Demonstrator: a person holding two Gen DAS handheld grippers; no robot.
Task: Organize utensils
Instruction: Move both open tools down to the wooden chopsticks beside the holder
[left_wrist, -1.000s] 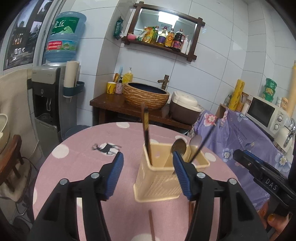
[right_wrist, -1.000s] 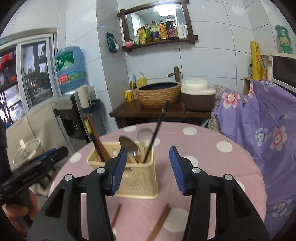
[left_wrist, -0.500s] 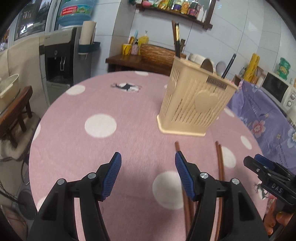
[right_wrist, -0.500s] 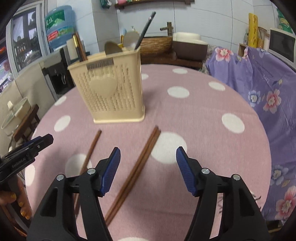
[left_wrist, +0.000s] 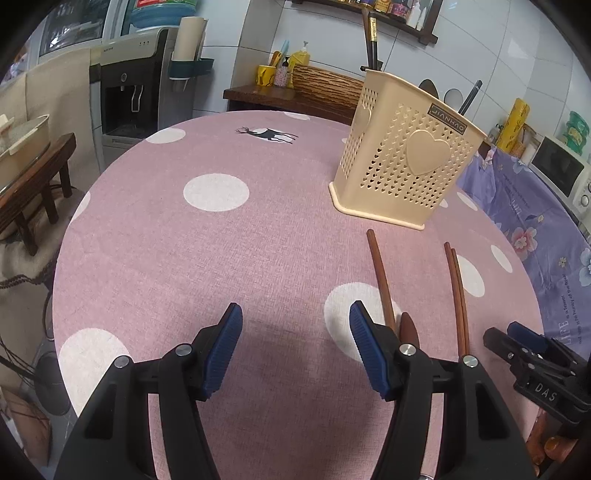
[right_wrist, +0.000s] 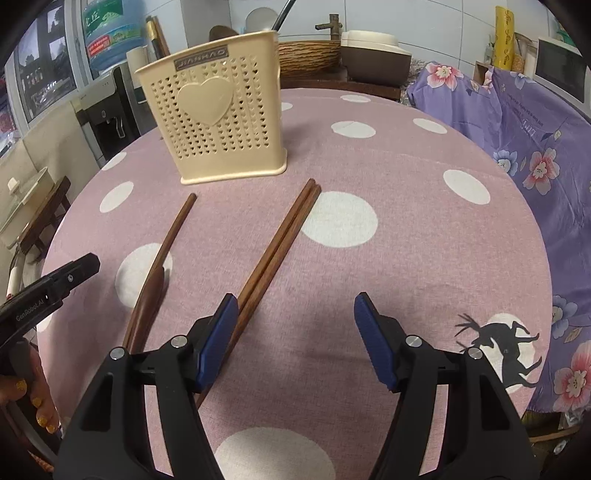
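Note:
A cream perforated utensil holder (left_wrist: 406, 155) (right_wrist: 218, 122) stands on the pink dotted table and holds chopsticks and spoons. In front of it lie a pair of brown chopsticks (right_wrist: 277, 247) (left_wrist: 458, 291) and a brown wooden spoon (right_wrist: 162, 254) (left_wrist: 384, 280). My left gripper (left_wrist: 295, 347) is open and empty, just left of the spoon. My right gripper (right_wrist: 293, 339) is open and empty; its left finger lies over the near end of the chopstick pair.
The round table (left_wrist: 221, 240) drops off on all sides. A purple flowered cloth (right_wrist: 517, 122) covers furniture to the right. A water dispenser (left_wrist: 129, 92) and a wooden stool (left_wrist: 33, 173) stand to the left. A side table with a woven basin (left_wrist: 325, 83) is behind.
Both grippers have come down from above the holder to low over the table in front of it. The chopsticks and spoon now lie close to the fingers.

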